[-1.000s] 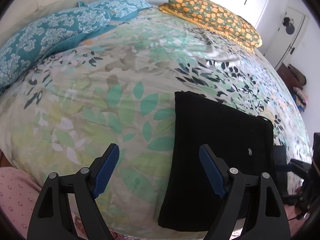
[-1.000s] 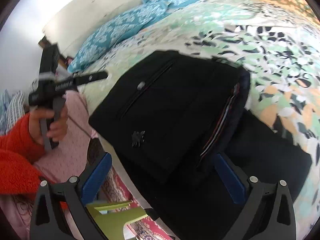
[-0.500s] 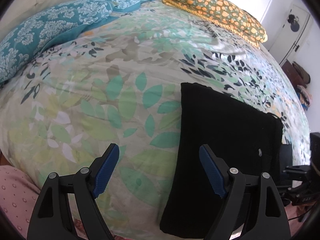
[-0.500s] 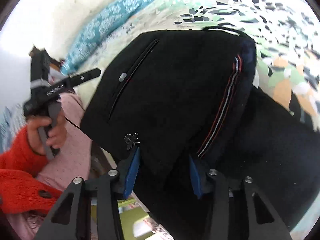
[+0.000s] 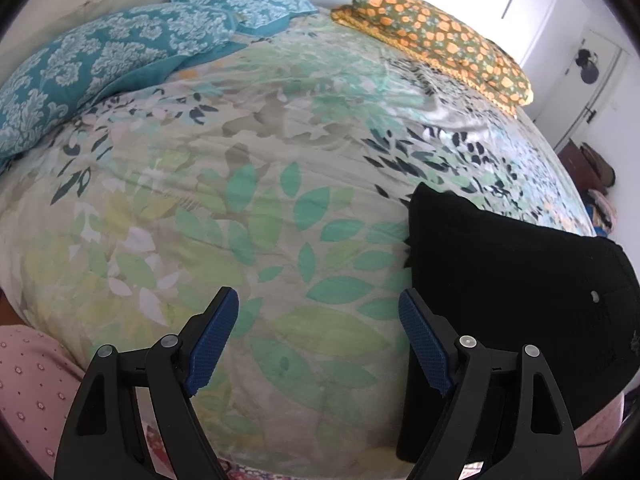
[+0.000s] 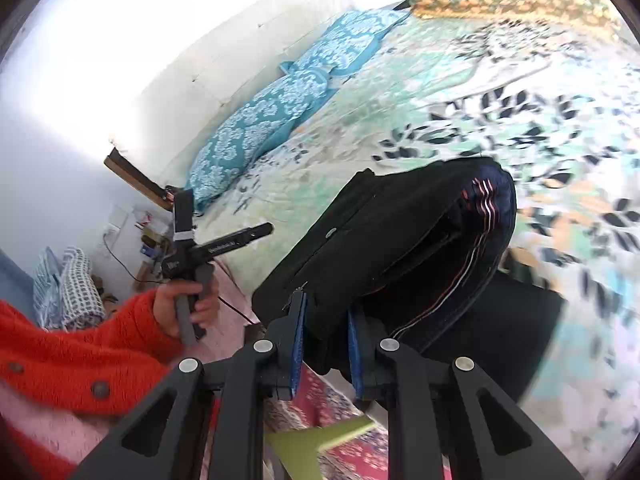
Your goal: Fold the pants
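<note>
1. The bed (image 5: pixel 248 184) is our landmark; its leaf-print cover fills both views, with blue pillows (image 5: pixel 100 68) and an orange pillow (image 5: pixel 436 36) at its far end.
2. The pants (image 6: pixel 400 236), black and already folded into a thick bundle, are at the near edge of the bed. In the right wrist view the bundle sags and looks partly lifted off the cover, with a striped side seam on the right of it. Another dark piece lies flat on the bed just beyond; we cannot tell what it is.
3. Our right gripper (image 6: pixel 326 344) has its fingers closed on the near edge of the pants, the cloth pinched between the blue pads.
4. Our left gripper (image 5: pixel 318 340) is spread wide and holds nothing; it hangs over bare cover, and the pants lie to the right of its fingers.
5. The long axis of the bundle runs from the right gripper away across the bed. We judge that the right hand is the one to carry or lay down the pants, since the left is apart from them.
</note>
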Demonstrator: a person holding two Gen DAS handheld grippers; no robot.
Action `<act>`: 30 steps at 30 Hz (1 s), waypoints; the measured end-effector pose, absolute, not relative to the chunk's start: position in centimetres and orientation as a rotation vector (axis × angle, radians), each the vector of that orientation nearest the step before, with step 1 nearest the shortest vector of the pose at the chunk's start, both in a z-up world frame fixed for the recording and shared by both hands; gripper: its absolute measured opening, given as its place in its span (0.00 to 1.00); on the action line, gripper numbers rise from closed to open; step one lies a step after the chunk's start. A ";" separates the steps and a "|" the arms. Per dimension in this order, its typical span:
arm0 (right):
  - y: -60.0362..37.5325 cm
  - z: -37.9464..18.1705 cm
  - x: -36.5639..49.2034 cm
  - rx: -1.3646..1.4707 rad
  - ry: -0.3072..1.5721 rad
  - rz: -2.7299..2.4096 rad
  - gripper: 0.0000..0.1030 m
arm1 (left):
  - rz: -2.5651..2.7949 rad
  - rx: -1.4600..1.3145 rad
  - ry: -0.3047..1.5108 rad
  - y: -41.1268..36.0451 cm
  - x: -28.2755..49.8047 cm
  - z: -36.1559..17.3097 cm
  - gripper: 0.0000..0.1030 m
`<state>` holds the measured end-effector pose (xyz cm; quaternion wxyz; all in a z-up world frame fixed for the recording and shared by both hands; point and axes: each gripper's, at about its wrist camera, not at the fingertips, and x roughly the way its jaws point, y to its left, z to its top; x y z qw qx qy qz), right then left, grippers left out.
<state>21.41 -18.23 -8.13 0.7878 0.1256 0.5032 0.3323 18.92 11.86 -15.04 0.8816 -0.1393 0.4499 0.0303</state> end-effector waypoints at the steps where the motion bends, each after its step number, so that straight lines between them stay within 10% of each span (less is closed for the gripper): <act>1: -19.1 -8.5 21.6 0.271 1.095 0.694 0.18 | 0.054 -0.280 0.935 11.6 18.9 -14.9 0.81; 13: -24.8 -17.9 21.3 0.263 1.465 0.384 0.20 | -0.151 -0.054 0.913 4.3 17.9 -14.1 0.82; 18: -25.3 -17.2 22.5 0.228 1.461 0.332 0.47 | -0.259 0.103 0.897 0.0 16.8 -14.3 0.82; 25: -26.0 -10.4 25.9 0.216 1.188 0.308 0.47 | -0.318 0.172 0.906 -2.1 16.2 -15.0 0.82; 30: -25.5 -15.4 31.3 0.318 1.215 0.246 0.37 | -0.355 0.287 0.960 -4.1 15.9 -17.4 0.82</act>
